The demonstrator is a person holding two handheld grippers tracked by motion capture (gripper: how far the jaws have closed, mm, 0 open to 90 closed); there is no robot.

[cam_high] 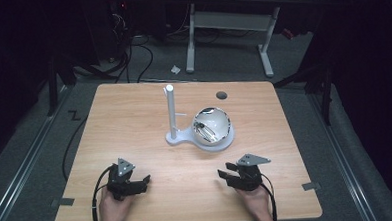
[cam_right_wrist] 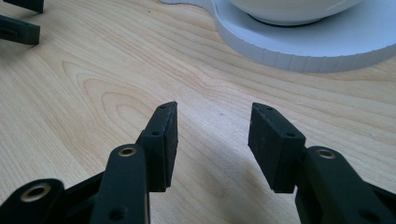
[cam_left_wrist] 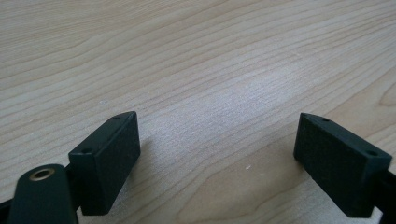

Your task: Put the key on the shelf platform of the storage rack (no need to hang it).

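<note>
A white stand (cam_high: 177, 137) with an upright post (cam_high: 170, 109) sits mid-table. Its round base (cam_high: 224, 143) carries a shiny bowl (cam_high: 212, 125) with something small and dark inside. Near the front edge, a hand holds my left gripper (cam_high: 146, 181); in the left gripper view its jaws (cam_left_wrist: 217, 149) stand wide apart over bare wood. A hand at the front right holds my right gripper (cam_high: 223, 172), pointing left. In the right gripper view it (cam_right_wrist: 212, 135) is open and empty, short of the white base (cam_right_wrist: 303, 46) and bowl (cam_right_wrist: 289, 9). The left gripper's jaws (cam_right_wrist: 18, 25) show at the upper left of that view.
The wooden table (cam_high: 134, 118) has a dark round hole (cam_high: 221, 95) near its far edge. Beyond it stand a white-legged desk (cam_high: 230, 24) and floor cables (cam_high: 131, 58). Grey tape tabs (cam_high: 311, 186) mark the front corners.
</note>
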